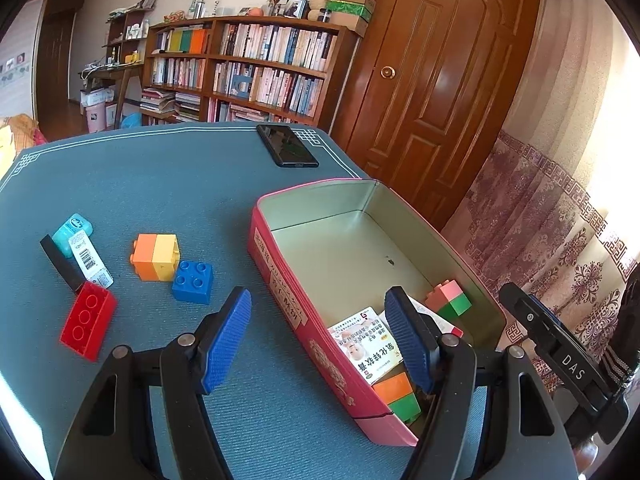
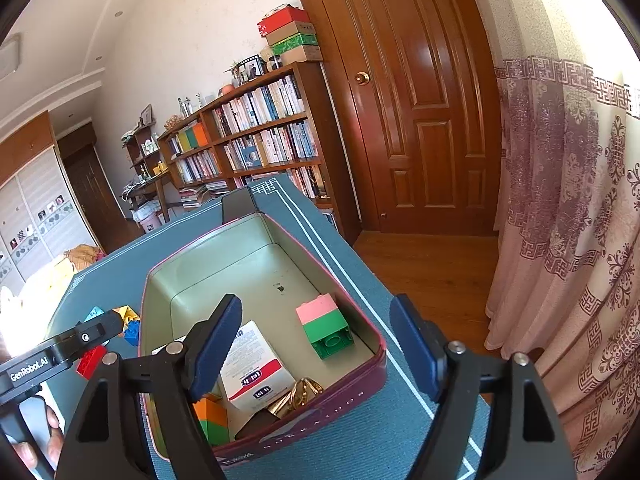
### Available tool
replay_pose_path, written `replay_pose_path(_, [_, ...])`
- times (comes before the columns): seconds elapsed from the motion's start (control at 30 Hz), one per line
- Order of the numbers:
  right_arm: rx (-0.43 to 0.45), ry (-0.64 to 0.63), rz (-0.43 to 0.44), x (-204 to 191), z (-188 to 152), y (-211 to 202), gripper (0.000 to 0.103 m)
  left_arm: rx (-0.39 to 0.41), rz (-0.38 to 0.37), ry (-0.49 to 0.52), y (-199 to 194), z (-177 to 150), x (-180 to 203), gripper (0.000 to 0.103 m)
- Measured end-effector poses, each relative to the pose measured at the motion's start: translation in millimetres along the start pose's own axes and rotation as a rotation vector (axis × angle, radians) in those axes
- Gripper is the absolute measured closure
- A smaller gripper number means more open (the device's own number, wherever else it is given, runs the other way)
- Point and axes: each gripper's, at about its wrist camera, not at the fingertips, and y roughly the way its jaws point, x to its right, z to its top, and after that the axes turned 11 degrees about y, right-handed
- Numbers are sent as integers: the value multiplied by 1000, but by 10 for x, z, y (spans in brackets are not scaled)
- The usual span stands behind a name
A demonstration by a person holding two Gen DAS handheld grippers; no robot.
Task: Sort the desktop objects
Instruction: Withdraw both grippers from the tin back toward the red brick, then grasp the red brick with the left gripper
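A pink tin box (image 1: 280, 280) stands on the teal mat; it also shows in the right wrist view (image 2: 360, 380). Inside lie a pink-green block (image 2: 326, 326), an orange-green block (image 1: 398, 396), a white medicine box (image 2: 256, 372), a printed carton (image 1: 368, 344) and a gold object (image 2: 300, 394). On the mat to the left lie a red block (image 1: 88, 326), a blue block (image 1: 193, 282), an orange-yellow block (image 1: 156, 256), a teal container (image 1: 72, 229) and a white barcode tube (image 1: 90, 258). My left gripper (image 1: 320, 340) is open and empty over the tin's near wall. My right gripper (image 2: 316, 348) is open and empty above the tin.
A black phone (image 1: 286, 145) lies at the mat's far edge. A black strip (image 1: 60, 262) lies by the tube. The table edge runs just right of the tin (image 2: 360, 280). Bookshelf, wooden door and curtain stand beyond.
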Motion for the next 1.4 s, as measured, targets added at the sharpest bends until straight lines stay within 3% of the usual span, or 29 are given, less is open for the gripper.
replay_pose_path(0.67, [-11, -63, 32, -255, -154, -29, 23, -16, 49, -59, -45, -132, -297, 30])
replay_pose_path(1.4, [-24, -166, 174, -1026, -499, -148, 22, -20, 203, -241, -234, -430, -1281, 30])
